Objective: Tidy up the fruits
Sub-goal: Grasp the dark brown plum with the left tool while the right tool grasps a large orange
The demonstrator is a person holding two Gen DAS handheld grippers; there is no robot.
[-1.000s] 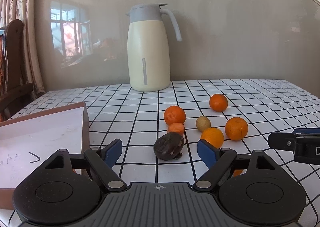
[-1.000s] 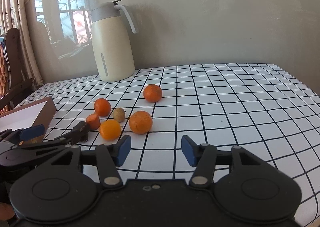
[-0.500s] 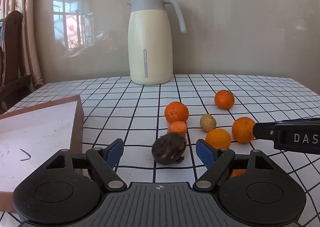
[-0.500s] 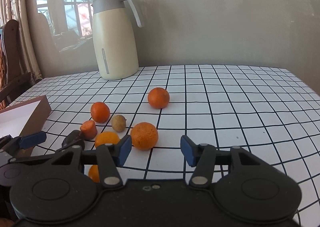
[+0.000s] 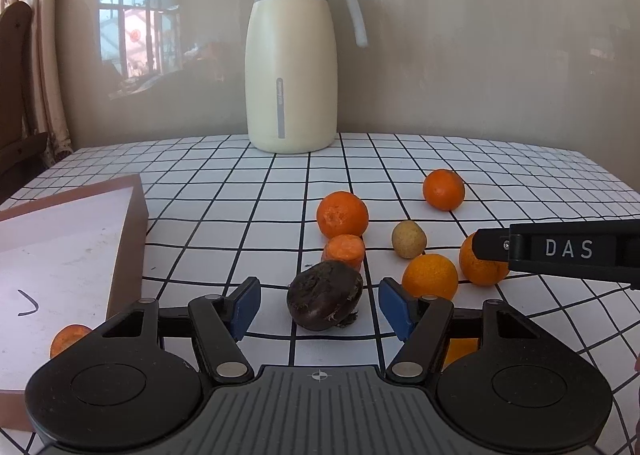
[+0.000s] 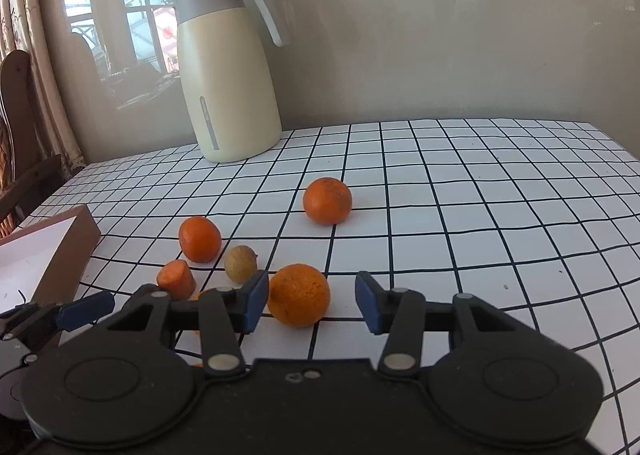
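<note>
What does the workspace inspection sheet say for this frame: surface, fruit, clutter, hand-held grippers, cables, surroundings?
Surface: table under a white cloth with a black grid.
Job's things: dark fruit; four oranges, one the nearest orange; small tan fruit; cut orange piece; another orange piece by the box.
Clutter: cream jug at the back.
Grippers: left hand-held gripper open, jaws just closing, dark fruit between them untouched; right hand-held gripper open, jaws just closing, nearest orange against the left pad's side, not pinched.
Cables: nothing seen.
Surroundings: wall, curtain, wooden chair.
</note>
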